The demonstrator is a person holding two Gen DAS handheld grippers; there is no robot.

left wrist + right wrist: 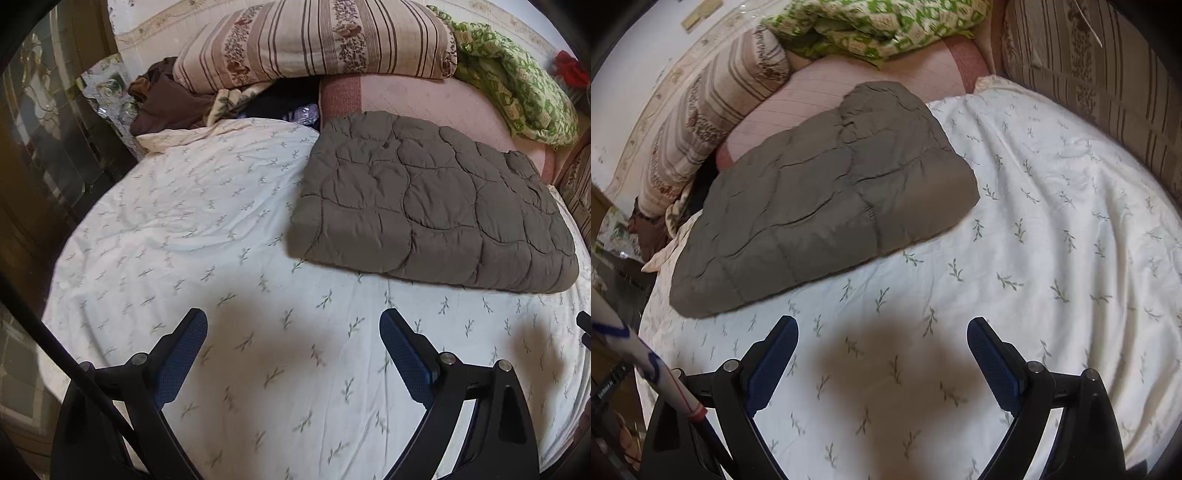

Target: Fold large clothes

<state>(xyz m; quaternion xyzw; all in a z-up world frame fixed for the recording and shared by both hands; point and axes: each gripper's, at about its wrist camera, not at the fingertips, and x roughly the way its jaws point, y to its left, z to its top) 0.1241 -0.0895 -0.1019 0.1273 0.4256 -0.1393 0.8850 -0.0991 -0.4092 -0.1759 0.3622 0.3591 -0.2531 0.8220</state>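
Observation:
A grey-brown quilted garment (436, 206) lies folded into a thick rectangle on the white leaf-print bed sheet (229, 229). In the right wrist view the same folded quilted garment (827, 195) lies at the upper left of the sheet (1052, 229). My left gripper (293, 321) hovers over bare sheet in front of the garment's near edge, open, with nothing between its blue-padded fingers. My right gripper (882, 328) is also open and empty, held over the sheet short of the garment's near corner.
A striped floral cushion (314, 40) and a green patterned blanket (517, 85) are piled at the back on a pink quilt (424, 103). Brown clothing (162, 99) lies at the back left. A striped cushion (1108, 85) lines the right edge. A white sleeve (646, 358) shows at lower left.

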